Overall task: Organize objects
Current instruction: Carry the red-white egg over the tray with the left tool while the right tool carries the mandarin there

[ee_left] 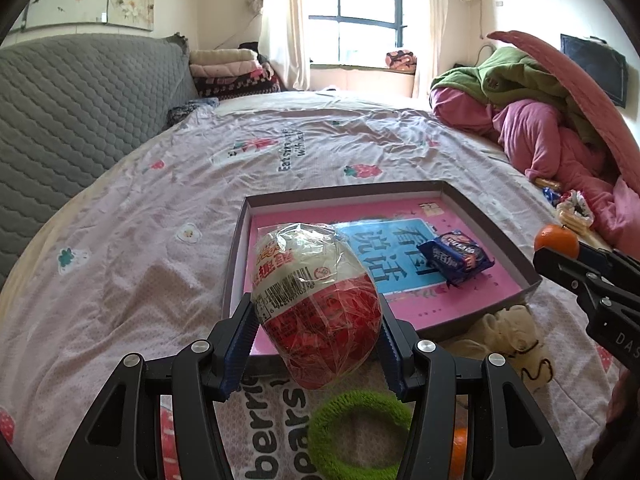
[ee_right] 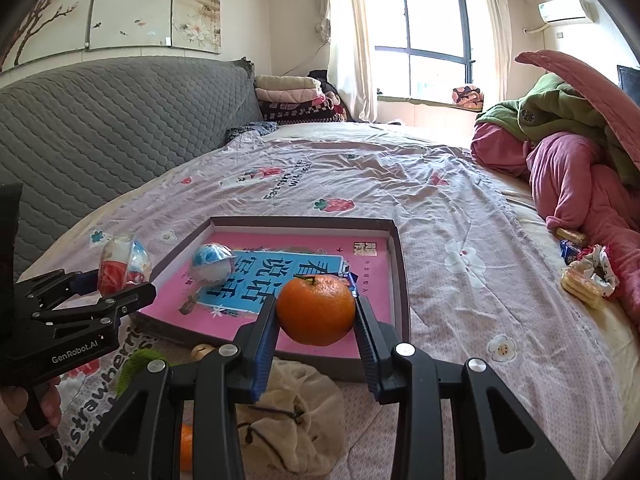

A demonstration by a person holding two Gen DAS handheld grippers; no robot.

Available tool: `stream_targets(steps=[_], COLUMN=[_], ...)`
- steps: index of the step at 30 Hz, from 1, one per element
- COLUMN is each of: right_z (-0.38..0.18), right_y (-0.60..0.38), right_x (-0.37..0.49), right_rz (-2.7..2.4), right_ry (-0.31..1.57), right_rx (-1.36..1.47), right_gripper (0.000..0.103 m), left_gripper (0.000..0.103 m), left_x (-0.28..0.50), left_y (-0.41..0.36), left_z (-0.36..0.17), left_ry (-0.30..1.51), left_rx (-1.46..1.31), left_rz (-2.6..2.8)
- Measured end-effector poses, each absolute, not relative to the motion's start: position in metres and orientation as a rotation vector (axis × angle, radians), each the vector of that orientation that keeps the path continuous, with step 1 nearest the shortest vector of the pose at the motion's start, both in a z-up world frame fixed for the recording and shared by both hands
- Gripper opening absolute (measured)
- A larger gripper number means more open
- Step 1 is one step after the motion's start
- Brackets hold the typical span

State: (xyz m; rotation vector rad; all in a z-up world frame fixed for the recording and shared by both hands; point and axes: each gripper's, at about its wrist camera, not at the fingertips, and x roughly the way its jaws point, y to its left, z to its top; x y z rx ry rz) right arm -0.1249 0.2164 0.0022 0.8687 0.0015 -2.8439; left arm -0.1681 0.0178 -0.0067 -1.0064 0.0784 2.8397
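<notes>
My left gripper [ee_left: 316,320] is shut on a red-and-white toy egg [ee_left: 316,300] in crinkled clear wrap, held by the near left corner of a shallow box tray [ee_left: 440,190] with a pink printed floor. A blue snack packet [ee_left: 456,256] lies in the tray. My right gripper [ee_right: 316,312] is shut on an orange [ee_right: 316,308], in front of the tray's [ee_right: 304,222] near right part. A blue-and-white wrapped ball [ee_right: 214,266] rests in the tray's left part. Each gripper shows in the other's view: the left gripper [ee_right: 120,280] with the egg [ee_right: 116,266], the right gripper [ee_left: 556,248] with the orange [ee_left: 556,238].
All this sits on a bed with a pink strawberry-print sheet [ee_right: 460,208]. A green fuzzy ring [ee_left: 360,432], a cream drawstring pouch [ee_right: 292,400] and a second orange [ee_right: 186,448] lie in front of the tray. Wrapped snacks [ee_right: 584,280] lie at right beside piled pink and green quilts [ee_right: 580,160].
</notes>
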Motion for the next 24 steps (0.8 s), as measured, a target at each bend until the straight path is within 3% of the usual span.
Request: stream_targets(steps=[24], right_z=[-0.032], right_y=[0.22], right_x=[-0.166], right_rz=[-2.808], right_ry=[-0.01], right_rx=[1.046], right_gripper=[0.038], left_gripper=[0.057], left_x=[-0.205], left_y=[0.012], left_z=[-0.035], left_ry=[0.046], left_rx=[-1.128], left_rz=[2.769])
